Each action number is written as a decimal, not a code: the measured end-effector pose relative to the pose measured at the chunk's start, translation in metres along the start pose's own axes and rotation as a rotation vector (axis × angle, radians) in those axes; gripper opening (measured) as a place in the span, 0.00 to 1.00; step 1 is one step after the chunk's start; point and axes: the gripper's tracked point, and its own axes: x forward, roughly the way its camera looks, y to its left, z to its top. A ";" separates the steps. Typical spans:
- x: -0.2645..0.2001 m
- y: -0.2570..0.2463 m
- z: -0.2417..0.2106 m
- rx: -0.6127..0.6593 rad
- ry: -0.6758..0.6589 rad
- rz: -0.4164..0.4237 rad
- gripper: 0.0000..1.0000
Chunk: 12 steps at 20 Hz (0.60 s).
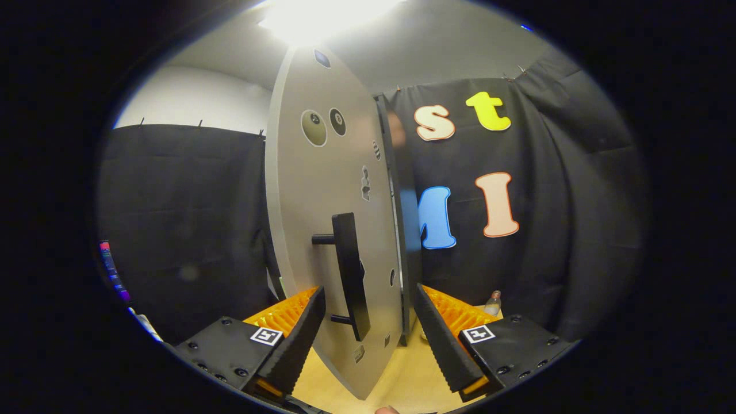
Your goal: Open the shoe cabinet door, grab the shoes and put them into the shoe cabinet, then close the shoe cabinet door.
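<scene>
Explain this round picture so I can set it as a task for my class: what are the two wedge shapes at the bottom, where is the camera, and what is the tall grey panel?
There is no robot here. A person carries a hand-held tool with two fingers, and a wide-angle camera rides on it, looking forward along those fingers. That is why the picture is round and bent.

The two wedges are the fingers, standing apart, so the tool is open and holds nothing.

The tall grey panel between them is the shoe cabinet door, seen nearly edge-on. Its dark bar handle sits just ahead of the fingers, untouched as far as I can tell.

Below lies a pale wooden surface. Beyond one finger stands a small bottle. Black cloth walls the booth behind.
</scene>
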 end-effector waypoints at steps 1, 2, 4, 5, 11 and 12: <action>0.002 0.001 0.001 -0.005 0.002 0.023 0.97; 0.004 0.003 0.000 -0.003 0.003 0.050 0.97; 0.009 0.012 -0.003 0.013 0.013 0.110 0.98; 0.012 0.016 -0.005 0.024 0.021 0.132 0.97; 0.036 0.032 -0.007 0.011 0.046 0.212 0.97; 0.040 0.039 -0.007 0.005 0.044 0.222 0.97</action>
